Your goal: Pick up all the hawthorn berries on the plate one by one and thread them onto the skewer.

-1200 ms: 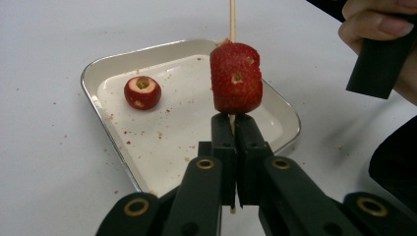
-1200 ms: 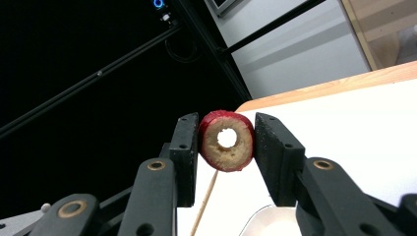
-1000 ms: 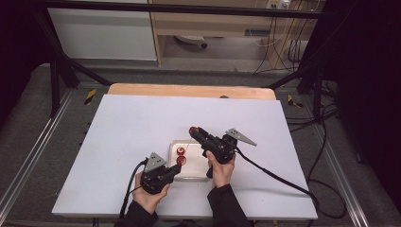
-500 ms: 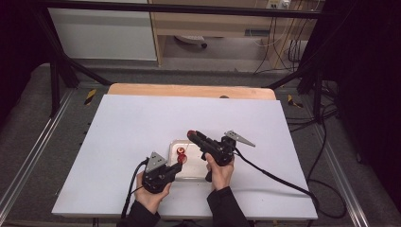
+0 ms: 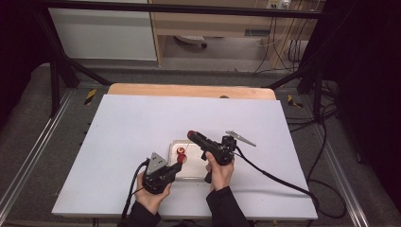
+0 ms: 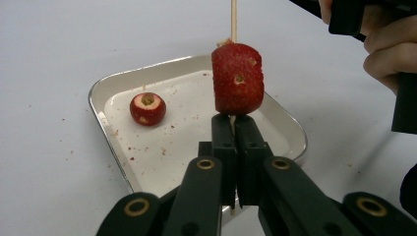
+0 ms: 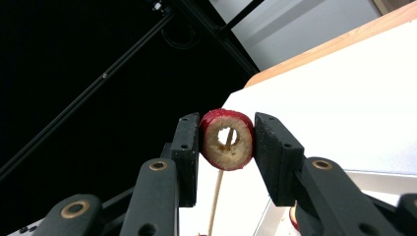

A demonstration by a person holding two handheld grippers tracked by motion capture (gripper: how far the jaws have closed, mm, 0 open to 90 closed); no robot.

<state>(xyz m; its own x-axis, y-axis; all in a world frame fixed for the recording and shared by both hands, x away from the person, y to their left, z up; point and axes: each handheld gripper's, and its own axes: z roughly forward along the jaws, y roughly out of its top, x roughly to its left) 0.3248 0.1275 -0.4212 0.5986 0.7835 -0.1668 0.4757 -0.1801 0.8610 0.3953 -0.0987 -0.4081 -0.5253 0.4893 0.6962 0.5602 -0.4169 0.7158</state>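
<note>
My left gripper [image 6: 235, 123] is shut on a thin wooden skewer [image 6: 233, 19] that stands upright over the metal tray [image 6: 98, 93]. A red strawberry piece [image 6: 237, 78] is threaded on the skewer just above the jaws. My right gripper [image 7: 227, 140] is shut on a cored red fruit ring [image 7: 216, 147], held above the skewer, whose stick [image 7: 216, 196] shows through the ring's hole. In the high view the left gripper [image 5: 178, 163] and the right gripper [image 5: 191, 135] meet over the tray [image 5: 191, 170]. Another cored red fruit [image 6: 147, 108] lies in the tray.
The tray sits on a white table sheet [image 5: 142, 123] with a wooden edge [image 5: 189, 90] at the back. Black cables [image 5: 269, 172] trail from both grippers. Dark frame bars [image 5: 61, 71] and grey floor surround the table.
</note>
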